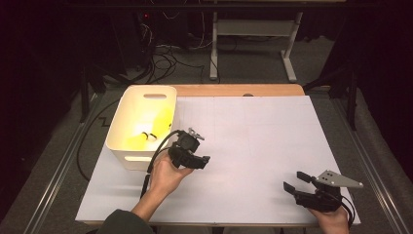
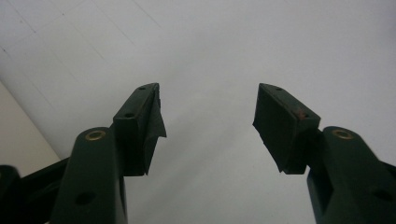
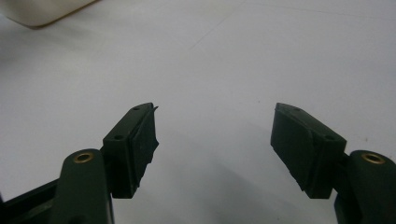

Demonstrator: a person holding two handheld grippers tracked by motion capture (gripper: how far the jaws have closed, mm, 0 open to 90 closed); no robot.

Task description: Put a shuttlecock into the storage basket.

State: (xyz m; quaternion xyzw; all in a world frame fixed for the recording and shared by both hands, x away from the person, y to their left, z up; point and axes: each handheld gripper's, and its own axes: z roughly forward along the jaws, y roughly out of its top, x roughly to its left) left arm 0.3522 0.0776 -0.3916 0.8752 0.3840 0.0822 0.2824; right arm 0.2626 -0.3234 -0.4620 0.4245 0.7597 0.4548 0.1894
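Observation:
A white bin (image 1: pixel 127 155) stands at the table's left, with yellow objects (image 1: pixel 155 127) inside. My left gripper (image 1: pixel 200 161) is held just right of the bin's near corner, above the white table cover (image 1: pixel 253 146). In the left gripper view it (image 2: pixel 208 109) is open with only the white surface between the jaws. My right gripper (image 1: pixel 296 181) rests near the front right of the table, pointing left. In the right gripper view it (image 3: pixel 214 130) is open and holds nothing.
The bin's corner (image 3: pixel 42 11) shows at the top left of the right gripper view. A wooden table edge (image 1: pixel 234 89) runs along the back. Beyond it are a desk frame (image 1: pixel 253 34) and cables (image 1: pixel 165 61) on the floor.

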